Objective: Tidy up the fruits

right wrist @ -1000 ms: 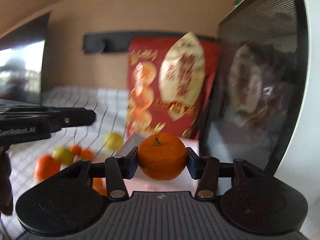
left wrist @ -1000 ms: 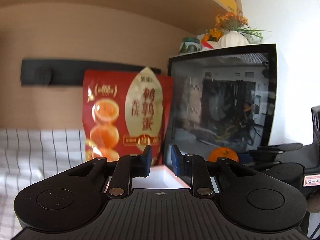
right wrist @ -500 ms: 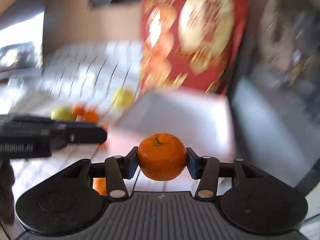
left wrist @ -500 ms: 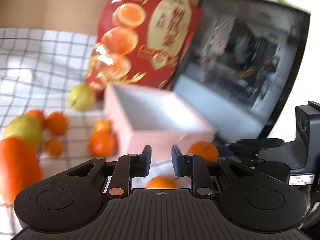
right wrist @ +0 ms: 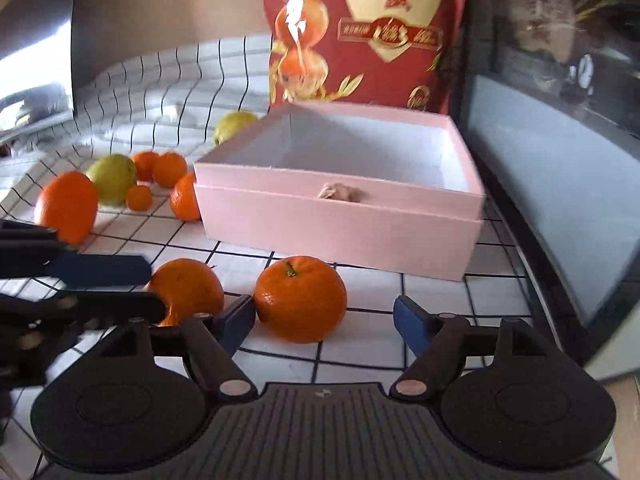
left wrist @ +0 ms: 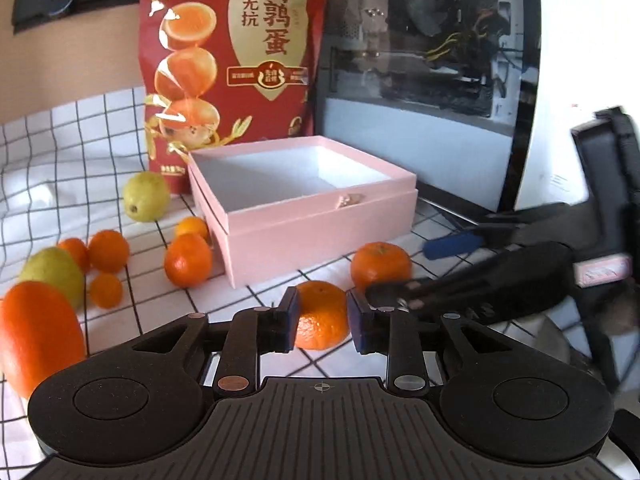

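Observation:
An open pink box [left wrist: 320, 216] [right wrist: 340, 236] stands on the checked cloth with nothing in its white inside. My right gripper [right wrist: 324, 322] is low over the cloth in front of it, its jaws opening. A mandarin [right wrist: 300, 298] lies on the cloth between the blue pads; the right pad stands well clear of it. My left gripper [left wrist: 322, 320] is beside it, jaws opening narrowly, with a second mandarin [left wrist: 322, 314] at its tips and no clear grip. Each view shows the other gripper [left wrist: 400, 270] [right wrist: 154, 289].
Left of the box lie several mandarins [left wrist: 188, 258], a big orange [left wrist: 38, 336] and two yellow-green fruits [left wrist: 146, 196]. A red snack bag [left wrist: 232, 60] stands behind the box. A glass-sided computer case [left wrist: 420, 60] walls off the right side.
Both grippers sank from shelf height to the cloth in front of the box. The right jaws opened and let the mandarin go onto the cloth. The left jaws parted at another mandarin.

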Demonstrator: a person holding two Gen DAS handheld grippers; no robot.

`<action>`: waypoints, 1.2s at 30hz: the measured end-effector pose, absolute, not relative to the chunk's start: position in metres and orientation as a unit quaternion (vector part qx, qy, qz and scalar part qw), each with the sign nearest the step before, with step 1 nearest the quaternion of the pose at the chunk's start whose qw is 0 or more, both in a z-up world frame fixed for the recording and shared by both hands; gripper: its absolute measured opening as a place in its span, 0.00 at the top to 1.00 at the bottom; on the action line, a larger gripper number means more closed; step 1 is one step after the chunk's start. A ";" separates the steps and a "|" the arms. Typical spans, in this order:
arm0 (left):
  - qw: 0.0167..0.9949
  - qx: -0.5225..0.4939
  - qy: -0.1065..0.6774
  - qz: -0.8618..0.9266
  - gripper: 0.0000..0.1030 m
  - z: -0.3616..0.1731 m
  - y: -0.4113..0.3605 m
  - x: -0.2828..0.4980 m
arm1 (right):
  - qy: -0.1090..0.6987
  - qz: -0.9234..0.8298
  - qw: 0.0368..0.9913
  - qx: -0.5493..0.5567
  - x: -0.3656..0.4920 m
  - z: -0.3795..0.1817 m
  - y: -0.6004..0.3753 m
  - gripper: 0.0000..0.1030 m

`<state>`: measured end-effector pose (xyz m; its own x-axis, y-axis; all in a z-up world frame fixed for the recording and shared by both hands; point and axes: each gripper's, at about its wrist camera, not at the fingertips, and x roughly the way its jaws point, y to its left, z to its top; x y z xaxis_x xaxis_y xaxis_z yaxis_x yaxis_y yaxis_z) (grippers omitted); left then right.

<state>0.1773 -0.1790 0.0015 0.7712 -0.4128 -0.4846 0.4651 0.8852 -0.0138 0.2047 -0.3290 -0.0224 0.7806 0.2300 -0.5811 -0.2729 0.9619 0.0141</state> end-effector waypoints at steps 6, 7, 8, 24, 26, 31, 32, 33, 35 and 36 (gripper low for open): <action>0.935 0.095 0.246 -0.238 0.51 0.006 -0.204 0.174 | 0.321 0.137 0.937 -0.018 0.192 -0.024 -0.346 0.22; 0.935 0.100 0.245 -0.235 0.50 0.006 -0.207 0.175 | 0.326 0.137 0.935 -0.014 0.190 -0.026 -0.349 0.22; 0.936 0.102 0.245 -0.231 0.50 0.007 -0.209 0.176 | 0.322 0.139 0.937 -0.012 0.187 -0.026 -0.352 0.22; 0.942 0.077 0.296 -0.139 0.50 -0.002 -0.189 0.216 | 0.317 0.164 0.933 -0.041 0.181 -0.023 -0.350 0.21; 0.941 0.058 0.305 -0.132 0.50 -0.005 -0.181 0.224 | 0.309 0.173 0.934 -0.049 0.180 -0.021 -0.347 0.21; 0.942 -0.002 0.304 -0.142 0.50 -0.008 -0.164 0.238 | 0.302 0.179 0.934 -0.065 0.192 -0.015 -0.337 0.21; 0.942 -0.009 0.304 -0.144 0.49 -0.008 -0.162 0.240 | 0.302 0.176 0.935 -0.064 0.196 -0.014 -0.336 0.21; 0.942 -0.012 0.303 -0.145 0.49 -0.009 -0.160 0.240 | 0.303 0.173 0.935 -0.061 0.201 -0.013 -0.337 0.21; 0.942 -0.011 0.299 -0.150 0.49 -0.010 -0.159 0.239 | 0.312 0.178 0.932 -0.049 0.211 -0.013 -0.338 0.21; 0.942 -0.008 0.298 -0.152 0.49 -0.010 -0.160 0.238 | 0.318 0.185 0.929 -0.042 0.216 -0.014 -0.339 0.22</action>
<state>0.2381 -0.1596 -0.0099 0.7761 -0.2902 -0.5598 0.2809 0.9540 -0.1051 0.2158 -0.3394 -0.0136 0.7295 0.3173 -0.6060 -0.3712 0.9277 0.0389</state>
